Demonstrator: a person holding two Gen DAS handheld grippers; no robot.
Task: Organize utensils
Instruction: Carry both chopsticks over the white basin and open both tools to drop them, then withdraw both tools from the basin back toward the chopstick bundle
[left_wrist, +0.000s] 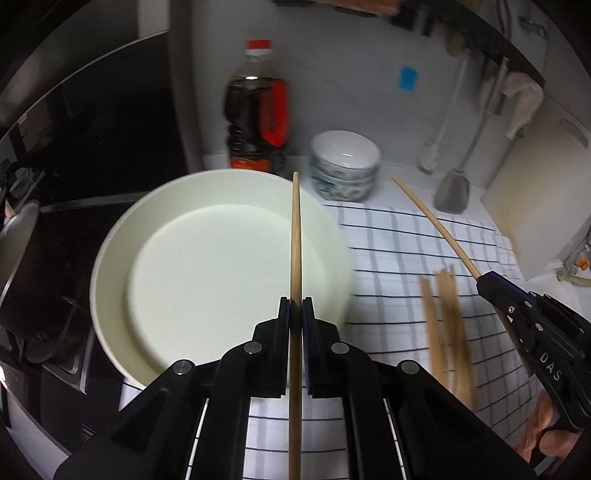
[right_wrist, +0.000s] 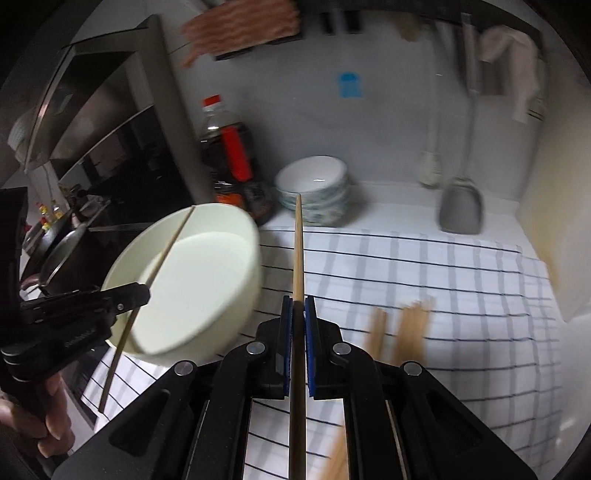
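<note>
My left gripper (left_wrist: 295, 306) is shut on a wooden chopstick (left_wrist: 295, 236) that points forward over the large white plate (left_wrist: 177, 266). My right gripper (right_wrist: 298, 306) is shut on another wooden chopstick (right_wrist: 298, 251), held above the checked cloth (right_wrist: 424, 273) beside the plate (right_wrist: 207, 288). Each gripper shows in the other's view: the right one (left_wrist: 484, 282) with its chopstick (left_wrist: 432, 221), the left one (right_wrist: 142, 293) with its chopstick (right_wrist: 166, 251) over the plate. Several loose chopsticks (left_wrist: 443, 325) lie on the cloth to the right, also seen in the right wrist view (right_wrist: 406, 325).
A stack of patterned bowls (left_wrist: 345, 166) and a dark sauce bottle (left_wrist: 256, 110) stand at the back wall. A metal spatula (left_wrist: 452, 192) and a white ladle hang at the right. A cutting board (left_wrist: 535, 206) leans at far right. A stove with a pan (right_wrist: 62, 240) lies left.
</note>
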